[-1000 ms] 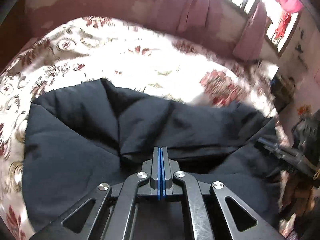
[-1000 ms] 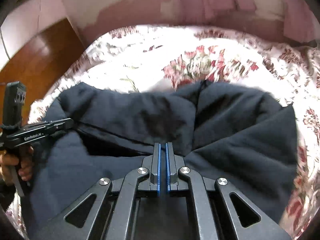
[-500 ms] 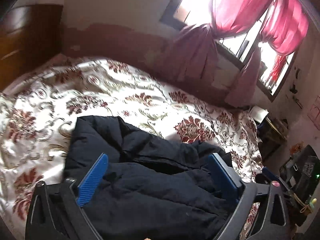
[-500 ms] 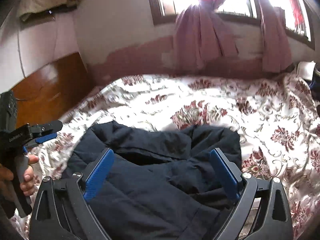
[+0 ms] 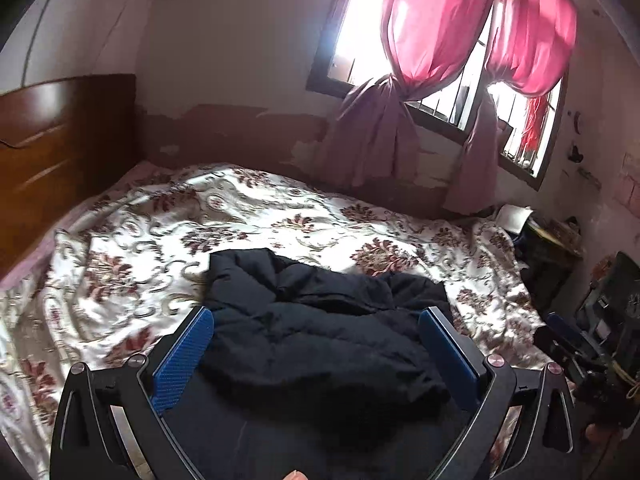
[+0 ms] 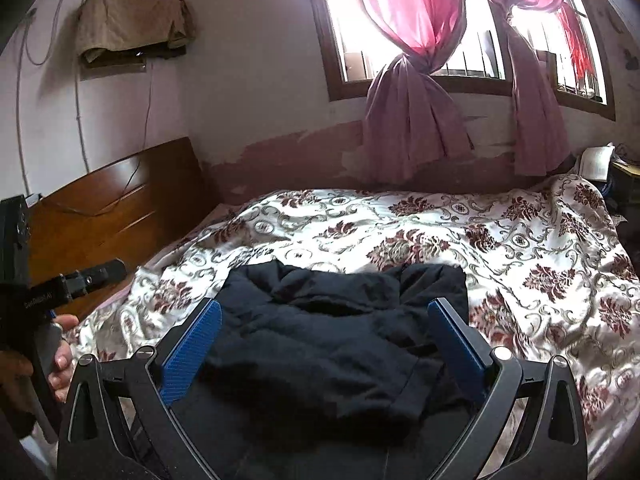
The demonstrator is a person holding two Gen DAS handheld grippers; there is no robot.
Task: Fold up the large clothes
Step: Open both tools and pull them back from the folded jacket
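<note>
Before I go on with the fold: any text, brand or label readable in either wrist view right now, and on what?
"GenRobot.AI": pale lettering on the side bar of the left gripper, seen in the right wrist view; it is small and soft there, so this reading is tentative.
Dark jacket: no tag, logo or print visible in either view.
Papers by the window: too small and washed out to read.
Nothing else legible.

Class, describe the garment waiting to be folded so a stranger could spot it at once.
Find the bed under the window with pink curtains. On its flowered cover, near the front edge, lies a bunched dark jacket. It is the only plain dark thing on that patterned cover.
</note>
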